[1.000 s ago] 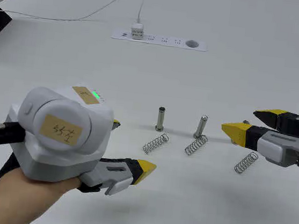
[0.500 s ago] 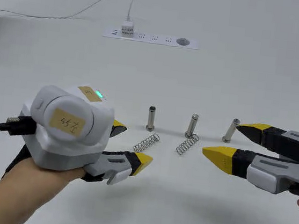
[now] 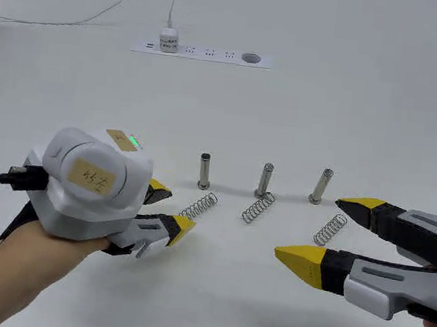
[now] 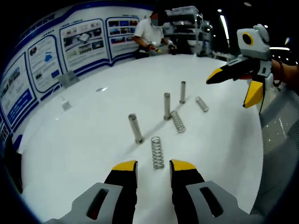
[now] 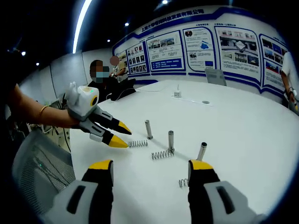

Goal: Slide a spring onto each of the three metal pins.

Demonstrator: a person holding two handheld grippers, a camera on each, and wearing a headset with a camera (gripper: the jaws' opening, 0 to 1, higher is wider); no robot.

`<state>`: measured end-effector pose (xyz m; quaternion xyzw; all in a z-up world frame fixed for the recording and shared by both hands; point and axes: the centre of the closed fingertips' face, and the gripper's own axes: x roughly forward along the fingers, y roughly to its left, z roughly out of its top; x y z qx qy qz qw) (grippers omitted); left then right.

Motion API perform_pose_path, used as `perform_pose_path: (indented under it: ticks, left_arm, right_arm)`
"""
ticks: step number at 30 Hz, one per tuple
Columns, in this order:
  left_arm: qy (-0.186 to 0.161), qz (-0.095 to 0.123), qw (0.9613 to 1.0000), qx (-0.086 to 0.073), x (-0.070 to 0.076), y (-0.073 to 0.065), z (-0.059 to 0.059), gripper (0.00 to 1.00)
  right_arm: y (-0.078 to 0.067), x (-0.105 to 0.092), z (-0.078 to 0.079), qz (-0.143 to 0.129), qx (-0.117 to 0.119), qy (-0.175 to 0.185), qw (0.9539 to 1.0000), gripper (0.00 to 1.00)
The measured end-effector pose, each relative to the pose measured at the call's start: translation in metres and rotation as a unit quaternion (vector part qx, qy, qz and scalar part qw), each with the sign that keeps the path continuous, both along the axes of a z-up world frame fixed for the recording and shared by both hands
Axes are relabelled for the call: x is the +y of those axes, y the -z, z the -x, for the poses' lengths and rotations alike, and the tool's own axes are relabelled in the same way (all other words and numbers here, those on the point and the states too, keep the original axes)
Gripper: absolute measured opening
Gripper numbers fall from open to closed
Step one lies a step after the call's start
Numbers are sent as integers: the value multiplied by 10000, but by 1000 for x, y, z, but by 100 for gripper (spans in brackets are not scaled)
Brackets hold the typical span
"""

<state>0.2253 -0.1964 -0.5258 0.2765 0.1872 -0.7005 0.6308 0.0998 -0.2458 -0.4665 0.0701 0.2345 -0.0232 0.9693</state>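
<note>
Springs, three: left spring (image 3: 199, 205), middle spring (image 3: 258, 207) and right spring (image 3: 330, 229) are laid loose on the workbench (image 3: 366, 117), each just before an upright pin (image 3: 204, 170), none threaded. Jaws of the left gripper (image 3: 172, 208) are held slightly parted and empty, those of the right gripper (image 3: 310, 227) spread wide and empty. Risk judged: a spring may be rolled away or squashed by an off-centre pinch, or a pin toppled if struck during threading.

A showroom-style lab: blue-trimmed information posters (image 5: 201, 44) line the wall behind a broad white workbench (image 3: 365, 125), under ceiling spotlights (image 5: 163, 2).
</note>
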Motion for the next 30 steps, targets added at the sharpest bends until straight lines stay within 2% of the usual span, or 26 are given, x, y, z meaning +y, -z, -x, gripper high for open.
perform_pose_path:
  ticks: [4,8,16,20,22,30]
  left_arm:
    - [53,-44,10000,26,-2,4,1,26]
    - [64,-47,9998,160,-4,6,5,24]
    - [47,-126,9997,204,-5,11,6,16]
    - [84,-174,9996,183,-5,14,6,15]
    - [172,-191,9996,107,-5,16,6,14]
    - [190,-203,9995,152,-7,14,8,11]
  right_arm:
    - [2,3,4,26,32,17,10000,68]
    - [4,2,7,-7,66,129,9999,67]
    - [1,0,8,-79,16,269,9996,65]
    - [0,-1,9,-70,48,257,9996,65]
    - [0,-2,9,-114,31,287,9995,65]
    - [0,-2,9,-122,70,291,9995,64]
